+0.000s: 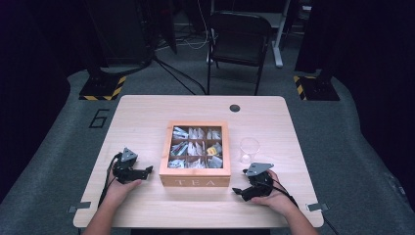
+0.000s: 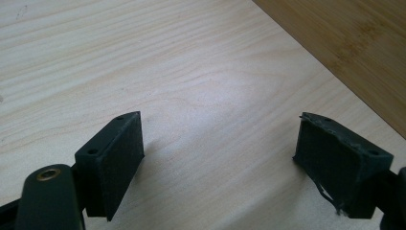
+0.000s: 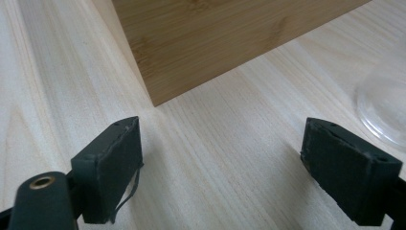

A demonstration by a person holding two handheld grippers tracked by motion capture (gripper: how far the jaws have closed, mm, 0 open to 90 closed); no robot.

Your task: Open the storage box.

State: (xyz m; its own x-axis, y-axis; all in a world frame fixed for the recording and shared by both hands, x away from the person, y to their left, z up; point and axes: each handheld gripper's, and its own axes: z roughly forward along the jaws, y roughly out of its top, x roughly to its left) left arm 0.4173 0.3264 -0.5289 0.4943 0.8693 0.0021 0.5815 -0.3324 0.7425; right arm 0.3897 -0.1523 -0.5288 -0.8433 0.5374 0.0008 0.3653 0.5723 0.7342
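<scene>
Mostly wood here — all matt
Pale smooth-grained table (image 1: pixel 147 112), darker wooden tea box (image 1: pixel 195 181), clear shiny glass cup (image 1: pixel 249 149) — tongs (image 2: pixel 220 158) have rough black pads.

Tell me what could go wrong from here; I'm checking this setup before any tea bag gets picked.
The glass stands close beside the tea box, just ahead of the open right gripper; reaching in could tip it. The tea bags are packed tight, so open jaws may catch several. The left gripper, also open, sits near the box wall and might nudge it.
</scene>
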